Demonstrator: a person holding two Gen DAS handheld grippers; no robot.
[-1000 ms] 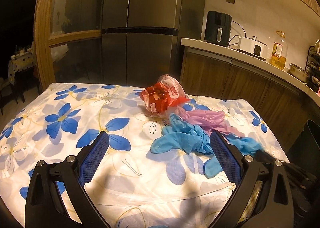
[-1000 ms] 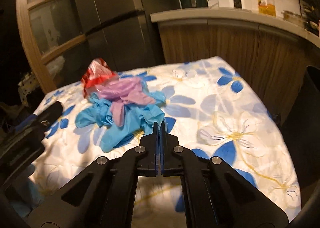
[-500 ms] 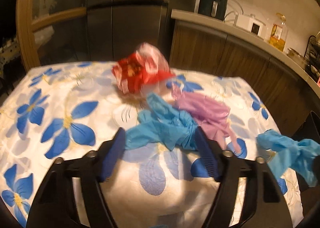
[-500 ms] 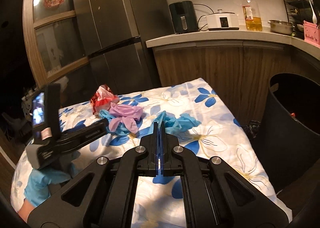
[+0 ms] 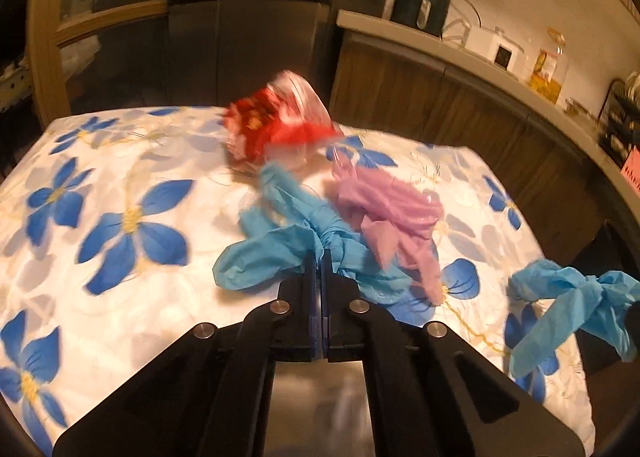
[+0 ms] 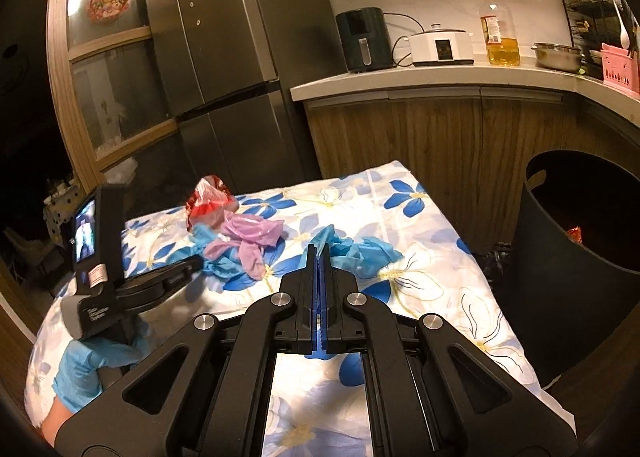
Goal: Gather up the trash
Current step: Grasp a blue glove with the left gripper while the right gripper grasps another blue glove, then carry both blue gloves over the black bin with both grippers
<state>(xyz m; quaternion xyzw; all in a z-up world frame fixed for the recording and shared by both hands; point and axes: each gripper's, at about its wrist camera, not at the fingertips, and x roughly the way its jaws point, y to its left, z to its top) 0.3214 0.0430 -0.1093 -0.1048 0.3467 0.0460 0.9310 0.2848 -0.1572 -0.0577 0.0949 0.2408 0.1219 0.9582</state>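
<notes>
On the flowered tablecloth [image 5: 120, 289] lie a red and clear plastic bag [image 5: 280, 129], a purple glove [image 5: 392, 213] and a crumpled blue glove [image 5: 276, 241]. My left gripper [image 5: 319, 257] is shut on that blue glove. My right gripper [image 6: 319, 253] is shut on a second blue glove [image 6: 360, 251] and holds it above the table; it also shows at the right of the left wrist view [image 5: 572, 297]. The red bag [image 6: 210, 201], purple glove [image 6: 250, 237] and left gripper [image 6: 176, 273] show in the right wrist view.
A black trash bin [image 6: 580, 241] stands right of the table, with something red inside. A dark fridge [image 6: 236, 57] and a wooden counter [image 6: 440, 81] with appliances and an oil bottle stand behind. The table edge runs near the bin.
My left gripper closed on the blue glove near the purple one. My right gripper lifted the other blue glove away from the pile, toward the bin side.
</notes>
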